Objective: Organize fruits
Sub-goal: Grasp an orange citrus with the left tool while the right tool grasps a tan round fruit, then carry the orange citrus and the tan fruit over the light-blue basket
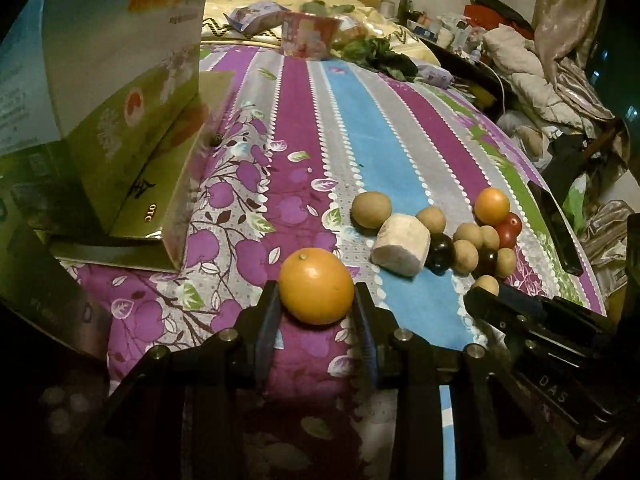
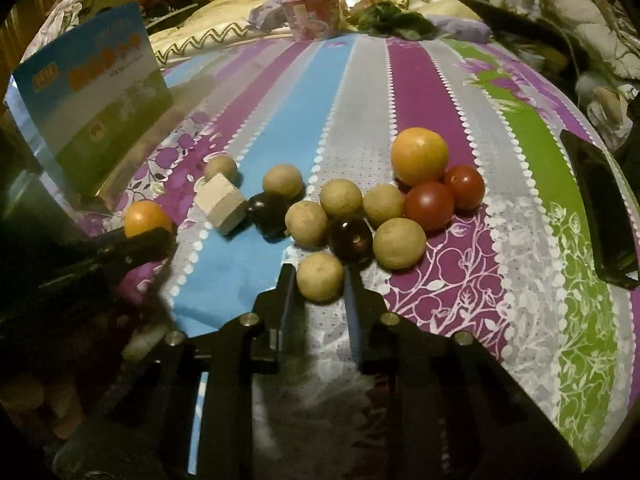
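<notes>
At the far left of the bed, an open cardboard box (image 1: 120, 152) printed in blue, white and green stands on the striped purple, blue, grey and green floral bedspread (image 1: 304, 128). Just right of it, the left claw (image 1: 316, 300) grips a round orange citrus fruit (image 1: 316, 286), its two black pads pressed against the fruit's sides low over the purple stripe.

Further right lies the loose heap of fruit. A pale tan wooden block (image 2: 220, 202) sits at its left edge, with a tan round longan (image 2: 221, 167) behind it and a dark purple, nearly black round fruit (image 2: 266, 208) touching its right side. Several more tan longans (image 2: 340, 200) cluster in the middle around a second dark fruit (image 2: 352, 238).

The right claw (image 2: 320, 280) is closed on one tan longan (image 2: 320, 276) at the near edge of the heap, a pad on each side of it.

At the heap's right end a second, smaller orange citrus fruit (image 2: 419, 156) rests against two red cherry tomatoes (image 2: 430, 205). Well apart, at the bedspread's right edge, lies a flat black phone (image 2: 600, 208).
</notes>
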Action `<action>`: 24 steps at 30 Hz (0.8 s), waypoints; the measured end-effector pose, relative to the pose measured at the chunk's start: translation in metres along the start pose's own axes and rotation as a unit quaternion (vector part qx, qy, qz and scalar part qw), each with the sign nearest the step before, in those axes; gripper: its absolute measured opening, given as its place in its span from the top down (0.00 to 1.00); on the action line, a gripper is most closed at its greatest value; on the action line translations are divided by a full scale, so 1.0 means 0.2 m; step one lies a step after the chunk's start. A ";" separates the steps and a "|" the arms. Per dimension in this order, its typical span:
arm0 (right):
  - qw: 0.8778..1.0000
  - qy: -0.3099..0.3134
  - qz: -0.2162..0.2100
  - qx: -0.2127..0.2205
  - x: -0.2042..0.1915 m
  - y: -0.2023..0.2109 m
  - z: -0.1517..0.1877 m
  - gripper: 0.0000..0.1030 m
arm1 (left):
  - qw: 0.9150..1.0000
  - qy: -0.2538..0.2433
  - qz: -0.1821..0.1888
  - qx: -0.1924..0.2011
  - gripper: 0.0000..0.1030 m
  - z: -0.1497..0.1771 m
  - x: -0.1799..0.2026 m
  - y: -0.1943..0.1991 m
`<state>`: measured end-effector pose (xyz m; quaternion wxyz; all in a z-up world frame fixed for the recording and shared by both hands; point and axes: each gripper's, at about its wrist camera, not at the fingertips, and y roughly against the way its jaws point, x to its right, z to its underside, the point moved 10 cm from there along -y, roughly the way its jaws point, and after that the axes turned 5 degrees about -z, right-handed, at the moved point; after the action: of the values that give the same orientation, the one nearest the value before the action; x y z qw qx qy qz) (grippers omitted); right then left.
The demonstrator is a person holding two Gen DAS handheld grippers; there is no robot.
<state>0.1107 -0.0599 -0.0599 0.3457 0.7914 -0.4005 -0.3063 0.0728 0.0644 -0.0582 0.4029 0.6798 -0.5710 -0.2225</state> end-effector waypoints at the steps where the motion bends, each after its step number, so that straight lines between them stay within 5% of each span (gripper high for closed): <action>1: 1.000 -0.001 0.003 0.003 0.00 0.01 0.00 0.77 | 1.000 0.001 -0.002 -0.002 0.64 0.00 0.00 0.01; 11: 0.994 -0.014 0.063 0.085 0.06 0.46 -0.15 0.77 | 0.998 -0.011 -0.025 0.061 0.64 -0.14 0.04 0.46; 24: 0.987 0.016 0.062 0.147 -0.20 0.80 -0.37 0.76 | 0.990 0.022 -0.052 0.130 0.64 -0.33 -0.15 1.01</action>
<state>0.0801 -0.0746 0.1173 0.2505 0.8121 -0.4837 -0.2090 -0.0037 0.1071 0.1373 0.3116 0.7599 -0.5498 -0.1520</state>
